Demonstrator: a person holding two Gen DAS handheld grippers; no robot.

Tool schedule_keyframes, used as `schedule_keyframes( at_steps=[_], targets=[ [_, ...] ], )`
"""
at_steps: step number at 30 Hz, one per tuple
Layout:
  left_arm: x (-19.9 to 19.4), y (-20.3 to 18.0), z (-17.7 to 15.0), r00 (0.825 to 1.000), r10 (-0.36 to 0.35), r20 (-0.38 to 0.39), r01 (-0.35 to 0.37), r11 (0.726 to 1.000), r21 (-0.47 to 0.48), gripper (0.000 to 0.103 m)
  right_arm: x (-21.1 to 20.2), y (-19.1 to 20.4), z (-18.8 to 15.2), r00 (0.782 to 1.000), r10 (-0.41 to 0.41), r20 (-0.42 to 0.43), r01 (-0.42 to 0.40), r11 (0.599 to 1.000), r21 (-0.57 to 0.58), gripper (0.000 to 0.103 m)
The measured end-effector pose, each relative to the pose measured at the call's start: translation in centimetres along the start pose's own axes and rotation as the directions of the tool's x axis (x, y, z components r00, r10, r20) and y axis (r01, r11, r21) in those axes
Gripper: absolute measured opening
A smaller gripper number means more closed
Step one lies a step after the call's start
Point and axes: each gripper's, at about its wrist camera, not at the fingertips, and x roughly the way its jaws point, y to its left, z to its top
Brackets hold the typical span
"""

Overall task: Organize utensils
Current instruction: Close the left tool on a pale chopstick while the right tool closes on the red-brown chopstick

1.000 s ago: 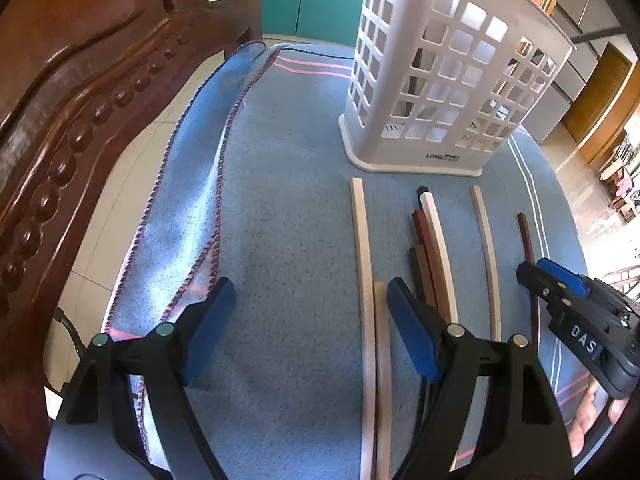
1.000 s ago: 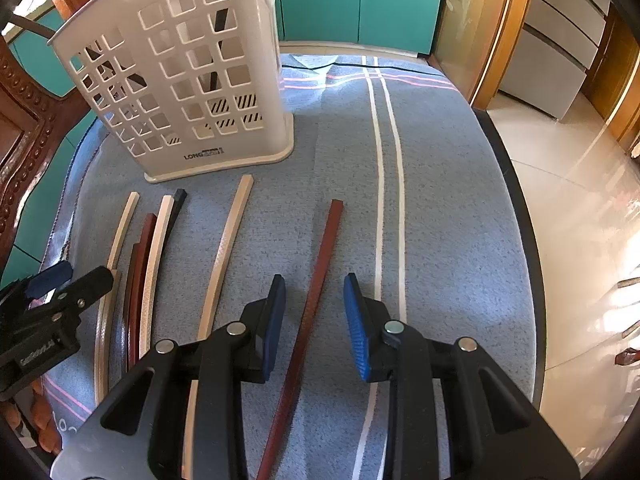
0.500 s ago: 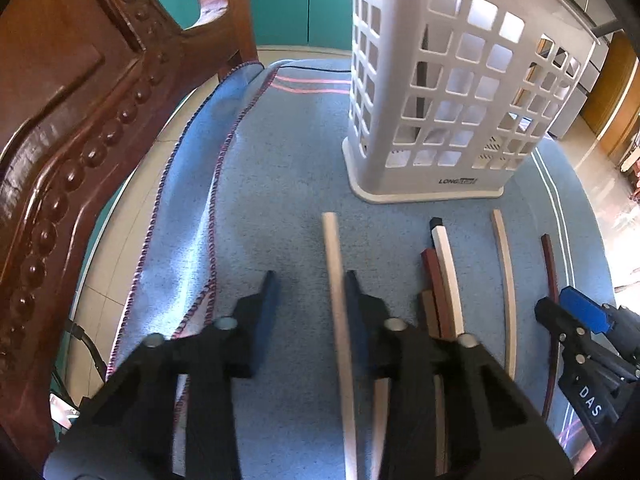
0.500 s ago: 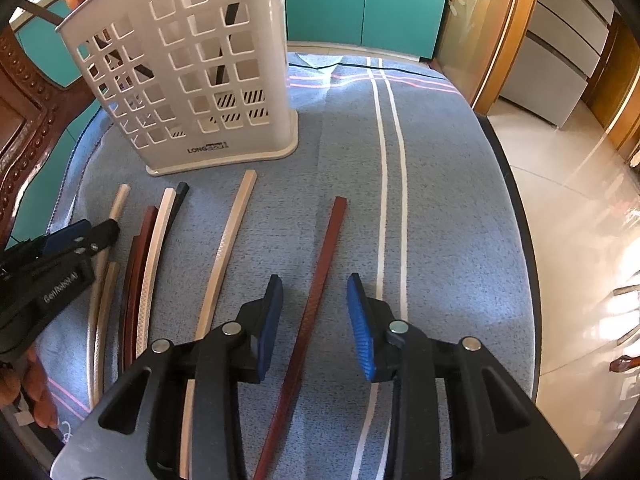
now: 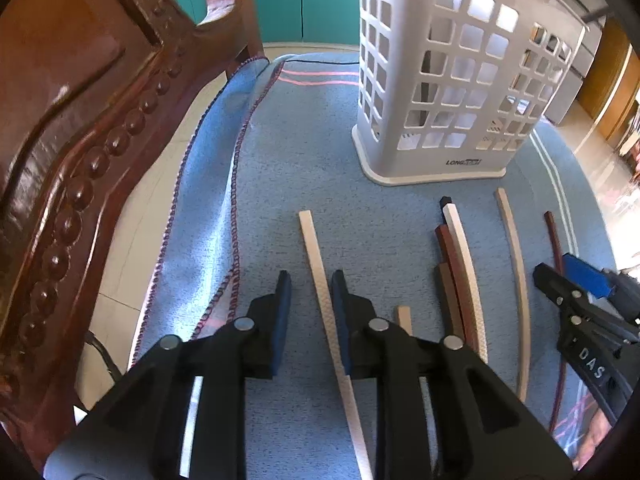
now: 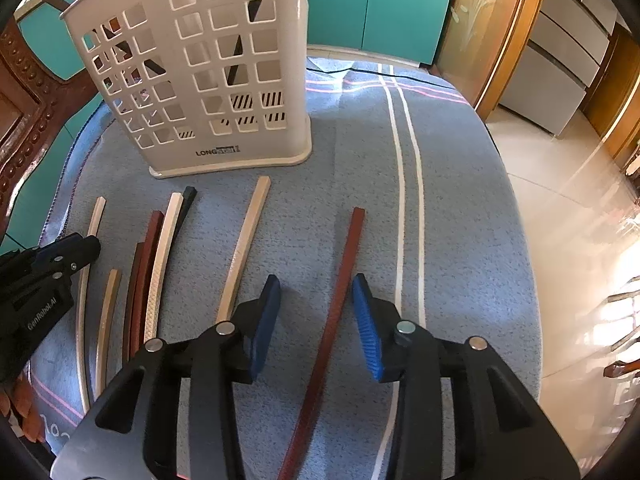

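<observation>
A white slotted basket [image 6: 208, 72] stands upright toward the far edge of a table draped in a blue striped cloth [image 6: 452, 216], already holding at least one dark stick, while the rest of the chopsticks lie in a loose row between it and the near edge. A carved wooden chair [image 5: 72, 152] crowds the table's left edge, where the cloth bunches into a fold; beyond the right edge the tiled floor drops away.

The left gripper [image 5: 310, 300] straddles a pale chopstick [image 5: 316, 256] nearest the left edge. Its jaws are partly closed: the right pad looks to be against the stick, the left one shows a gap, so no firm grip is evident. The right gripper [image 6: 316, 316] has its jaws apart around a reddish-brown chopstick [image 6: 344, 276] lying alone nearest the right edge, neither pad touching.

The likely trouble is a one-sided squeeze. A thin, slightly bowed stick pushed from one side could roll or skate across the cloth rather than seat between the pads, or pivot and droop once lifted by one end.

A central cluster [image 6: 156, 264] of dark, red-brown and pale sticks lies touching or overlapping, so any pick there risks dragging neighbours. A tan chopstick [image 6: 244, 244] lies just beside the right gripper's left finger and could be nudged. The basket's tall rim means a tilted stick could catch on it instead of dropping in.
</observation>
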Motion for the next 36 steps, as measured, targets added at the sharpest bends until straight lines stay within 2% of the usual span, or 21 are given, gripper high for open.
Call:
schedule_keyframes(
  at_steps=[2, 7, 23, 28, 36],
  targets=[
    [0.18, -0.04, 0.12, 1.000, 0.027, 0.006, -0.027, 1.000, 0.005, 0.033, -0.07, 0.13, -0.04, 1.000, -0.001, 0.002, 0.001, 1.000, 0.000, 0.039],
    [0.44, 0.37, 0.30, 0.999, 0.032, 0.004, -0.032, 0.999, -0.007, 0.041, -0.12, 0.14, -0.06, 1.000, -0.001, 0.003, 0.001, 1.000, -0.001, 0.039],
    [0.56, 0.36, 0.40, 1.000, 0.029, 0.003, -0.029, 0.999, -0.014, 0.041, -0.10, 0.07, -0.07, 1.000, 0.001, 0.004, -0.001, 1.000, 0.000, 0.039],
    [0.04, 0.29, -0.12, 1.000, 0.027, 0.000, -0.027, 0.999, -0.018, 0.047, -0.15, 0.21, -0.03, 1.000, 0.001, 0.006, -0.001, 1.000, 0.000, 0.039],
    [0.29, 0.11, 0.02, 1.000, 0.023, 0.000, -0.023, 1.000, -0.019, 0.047, -0.05, 0.23, -0.09, 1.000, 0.002, 0.006, -0.002, 1.000, -0.001, 0.039]
  ],
)
